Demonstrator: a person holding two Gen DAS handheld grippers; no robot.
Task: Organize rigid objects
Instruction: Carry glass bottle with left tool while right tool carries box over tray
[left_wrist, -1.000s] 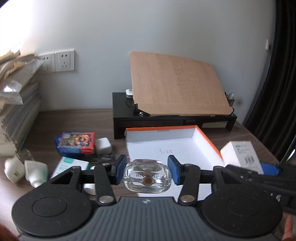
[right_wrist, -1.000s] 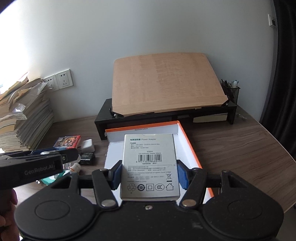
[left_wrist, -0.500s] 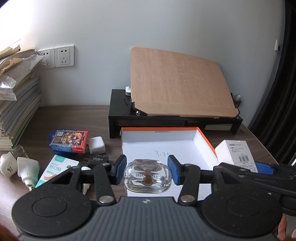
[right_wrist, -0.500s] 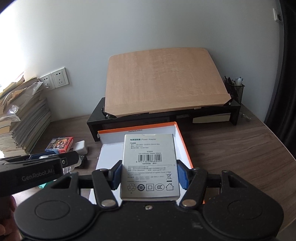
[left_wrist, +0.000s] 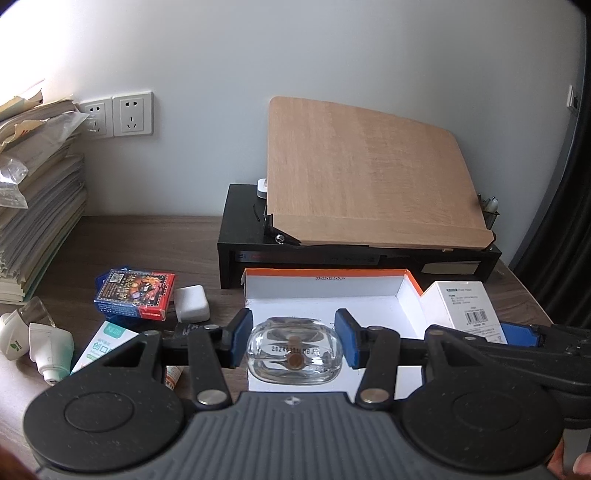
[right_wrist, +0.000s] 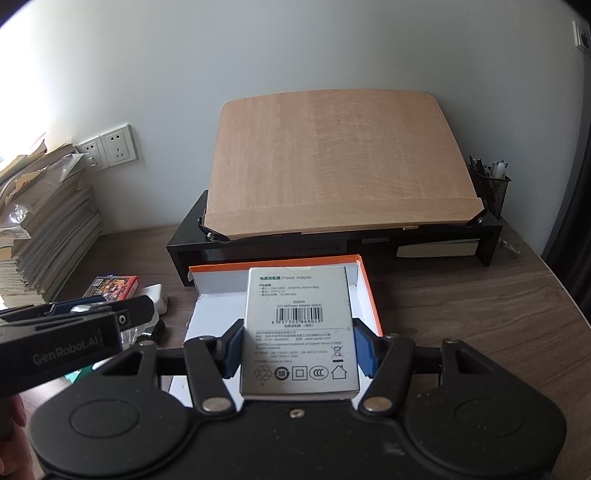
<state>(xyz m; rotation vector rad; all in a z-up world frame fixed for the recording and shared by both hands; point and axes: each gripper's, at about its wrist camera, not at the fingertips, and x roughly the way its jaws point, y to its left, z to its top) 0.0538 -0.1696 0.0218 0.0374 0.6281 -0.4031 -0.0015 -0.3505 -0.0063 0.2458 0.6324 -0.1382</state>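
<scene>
You have two grippers, left (left_wrist: 293, 343) and right (right_wrist: 299, 347). One glass bottle (left_wrist: 293, 356), one adapter box (right_wrist: 298, 332), one open tray box (left_wrist: 373, 295), one card pack (left_wrist: 135, 293), two wall sockets (left_wrist: 116, 118), one paper stack (left_wrist: 33, 192).

The paper stack (left_wrist: 33, 206) left of the left claw (left_wrist: 294, 343) is cut off; the adapter box (right_wrist: 299, 332) hides the tray floor.

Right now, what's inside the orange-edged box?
The orange-edged box shows only bare white floor and walls. The glass bottle in the left gripper and the adapter box in the right gripper cover its near floor.
</scene>
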